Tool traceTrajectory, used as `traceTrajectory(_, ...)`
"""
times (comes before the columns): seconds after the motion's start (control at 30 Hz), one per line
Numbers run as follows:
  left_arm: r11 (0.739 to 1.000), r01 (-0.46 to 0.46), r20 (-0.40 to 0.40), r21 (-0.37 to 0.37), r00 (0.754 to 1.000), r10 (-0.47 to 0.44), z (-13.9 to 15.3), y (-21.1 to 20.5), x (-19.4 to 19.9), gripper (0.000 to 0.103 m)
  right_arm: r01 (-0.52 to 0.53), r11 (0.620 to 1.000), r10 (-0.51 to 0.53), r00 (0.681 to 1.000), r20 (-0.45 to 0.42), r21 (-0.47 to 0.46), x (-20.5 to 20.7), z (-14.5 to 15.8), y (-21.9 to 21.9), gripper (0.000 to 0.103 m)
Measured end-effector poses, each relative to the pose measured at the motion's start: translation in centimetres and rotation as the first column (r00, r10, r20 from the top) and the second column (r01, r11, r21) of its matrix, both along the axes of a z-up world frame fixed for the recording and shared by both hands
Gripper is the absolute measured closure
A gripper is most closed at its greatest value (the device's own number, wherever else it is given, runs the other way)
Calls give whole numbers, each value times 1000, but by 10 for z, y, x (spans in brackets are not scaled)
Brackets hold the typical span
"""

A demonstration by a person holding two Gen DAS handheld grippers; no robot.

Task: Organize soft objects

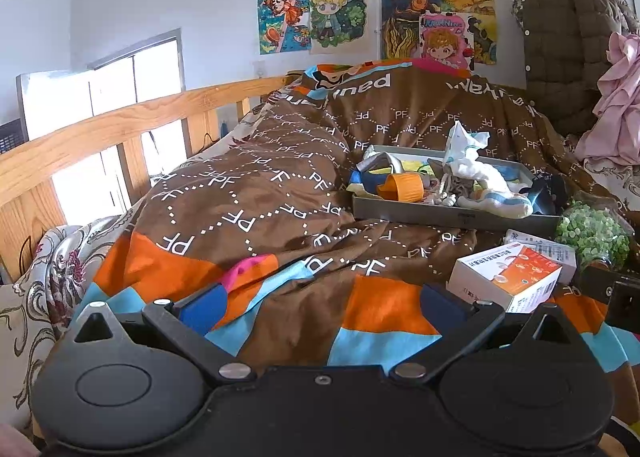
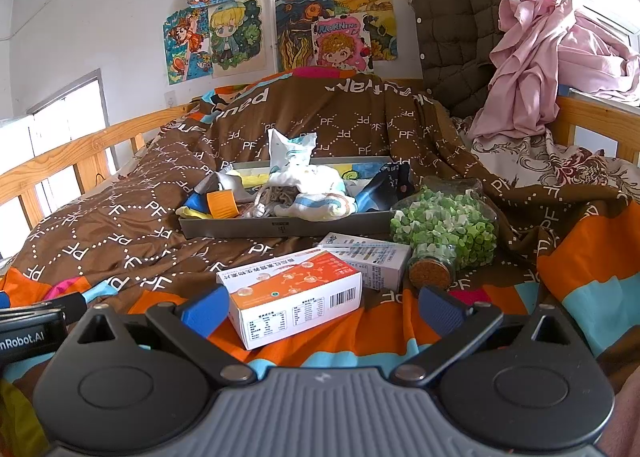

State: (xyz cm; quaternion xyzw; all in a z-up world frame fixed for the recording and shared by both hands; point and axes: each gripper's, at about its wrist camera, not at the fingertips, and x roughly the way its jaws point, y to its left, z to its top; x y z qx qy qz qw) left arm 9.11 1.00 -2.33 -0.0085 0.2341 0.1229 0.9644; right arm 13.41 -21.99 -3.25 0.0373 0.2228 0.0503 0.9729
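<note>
Right wrist view has your right gripper (image 2: 320, 311) hanging low over the quilt (image 2: 132, 225), fingers spread wide and holding nothing, with the orange-and-white box (image 2: 294, 297) sitting right between the blue pads and a second, paler box (image 2: 366, 255) just behind it. Beyond those sits the grey tray (image 2: 280, 226), already heaped with soft things: a white cloth bundle (image 2: 308, 181), an orange cuff-like piece (image 2: 222, 206), something dark at the right end. Beside the tray lies a corked glass jar (image 2: 444, 233) full of green bits, on its side. Over on the left wrist view, your left gripper (image 1: 320, 311) is also splayed open and empty above the orange and blue patches of the quilt, the same tray (image 1: 452, 215) well ahead and to the right. So you look to be between picks, with most of the soft pieces apparently gathered in that tray. What's left loose and soft near you is hard to tell; a pink scrap (image 1: 244, 269) pokes from the folds just ahead of the left fingers, though it may simply be part of the quilt. If it's a separate item, ease the left fingers down around it, pinch gently, and carry it to the tray without dragging the quilt
</note>
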Motion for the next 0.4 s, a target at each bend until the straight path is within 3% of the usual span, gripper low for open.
traceTrajectory(0.4,1000,-9,6,7,1000,9,0,2,-1,1,-5,1000,5,1000,-3,-4,-1,-1,1,0)
